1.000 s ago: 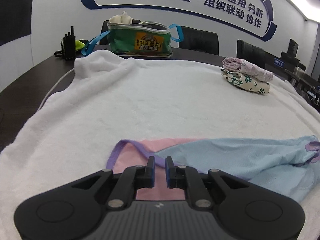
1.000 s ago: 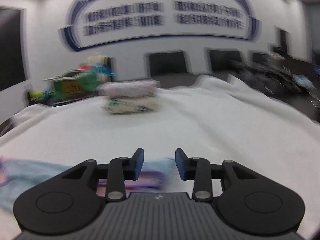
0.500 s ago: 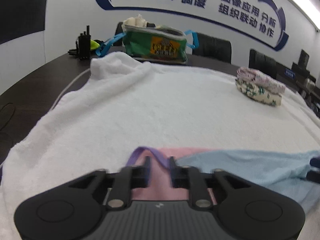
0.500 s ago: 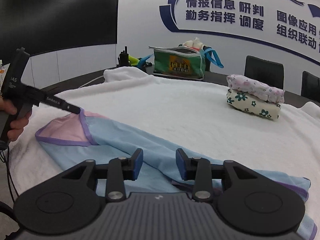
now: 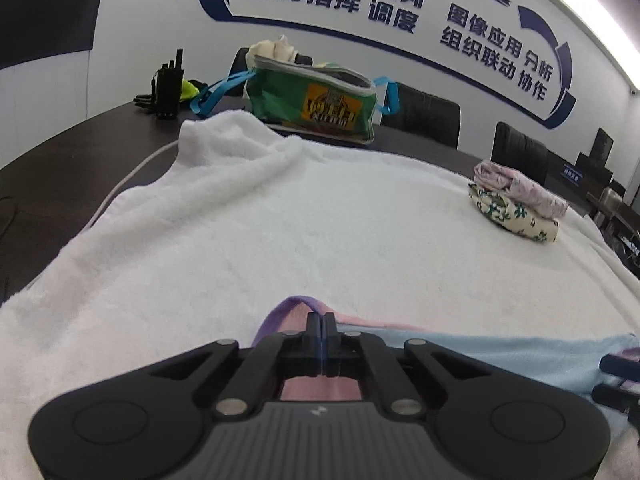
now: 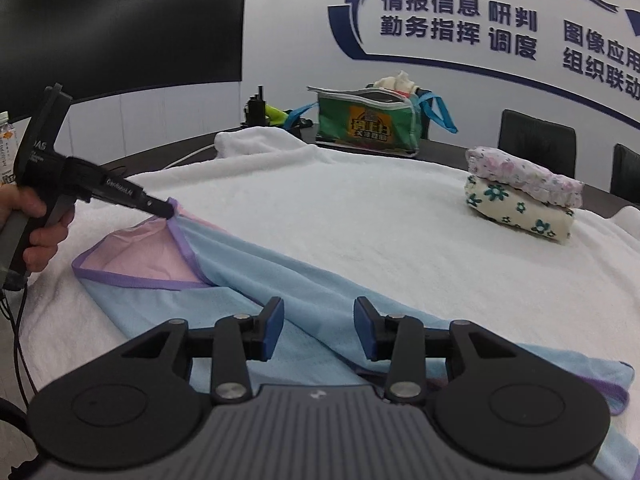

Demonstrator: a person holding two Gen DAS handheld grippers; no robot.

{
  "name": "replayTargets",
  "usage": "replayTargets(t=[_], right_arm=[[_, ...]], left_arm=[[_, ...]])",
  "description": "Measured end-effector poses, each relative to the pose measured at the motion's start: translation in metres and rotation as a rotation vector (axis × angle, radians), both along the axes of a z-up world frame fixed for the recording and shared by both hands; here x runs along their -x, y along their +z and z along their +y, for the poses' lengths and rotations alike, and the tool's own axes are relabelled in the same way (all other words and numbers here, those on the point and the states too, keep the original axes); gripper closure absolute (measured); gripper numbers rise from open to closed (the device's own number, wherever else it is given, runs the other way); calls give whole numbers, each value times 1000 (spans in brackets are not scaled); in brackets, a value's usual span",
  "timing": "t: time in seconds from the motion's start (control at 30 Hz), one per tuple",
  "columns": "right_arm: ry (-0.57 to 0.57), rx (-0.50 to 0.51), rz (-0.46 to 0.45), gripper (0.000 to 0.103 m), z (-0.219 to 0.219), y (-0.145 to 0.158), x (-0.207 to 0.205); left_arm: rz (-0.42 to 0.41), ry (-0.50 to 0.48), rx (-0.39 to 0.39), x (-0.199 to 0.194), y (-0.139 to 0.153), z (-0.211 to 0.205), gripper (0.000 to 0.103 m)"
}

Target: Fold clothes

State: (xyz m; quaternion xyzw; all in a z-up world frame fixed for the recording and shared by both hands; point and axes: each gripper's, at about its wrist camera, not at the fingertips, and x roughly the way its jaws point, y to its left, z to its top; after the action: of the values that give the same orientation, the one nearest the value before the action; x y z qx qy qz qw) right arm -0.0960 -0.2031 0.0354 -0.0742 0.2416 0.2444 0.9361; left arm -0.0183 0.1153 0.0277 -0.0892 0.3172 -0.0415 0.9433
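left wrist view: the right claw [image 5: 618, 380] is cut off by the right edge, its opening unreadable; the blue garment [image 5: 500, 356] runs beneath the left claw's body. right wrist view: the person's hand [image 6: 34, 224] and a bottle [image 6: 6, 148] are cropped at the left edge; the desk [image 6: 168, 152] lies mostly under a white towel [image 6: 360, 216].

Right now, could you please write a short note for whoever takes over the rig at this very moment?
Left gripper: shut on the purple-trimmed corner of the blue and pink garment.
Right gripper: open, above the garment's other end, gripping nothing.
The garment lies stretched out and rumpled on the white towel. Two folded floral pieces are stacked at the far right; the green bag sits behind the towel.
Done: two pieces folded, one corner gripped.
Left: grip the other end, then fold and stack this garment.
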Motion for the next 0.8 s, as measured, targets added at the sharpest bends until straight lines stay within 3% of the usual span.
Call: replayTargets(t=[0.23,0.3,0.37,0.53,0.6,0.8], right_arm=[[62,47,32,64,24,-8,-10],[68,61,49,64,28,-12,-12],[74,66,50,64,30,-12,-11],[92,30,13,64,28,4,-7],[103,12,14,64,33,7,-13],[166,33,53,69,64,-4,-34]], left_arm=[[29,5,-78,-26,-9,-12,103],[39,14,-77,-27,-13,-10,102],[28,35,-61,-20,-12,-4,93],[-32,68,-36,5,8,2,94],[-54,18,-34,10,14,-11,93],[-55,-132,-134,8,6,-61,89]])
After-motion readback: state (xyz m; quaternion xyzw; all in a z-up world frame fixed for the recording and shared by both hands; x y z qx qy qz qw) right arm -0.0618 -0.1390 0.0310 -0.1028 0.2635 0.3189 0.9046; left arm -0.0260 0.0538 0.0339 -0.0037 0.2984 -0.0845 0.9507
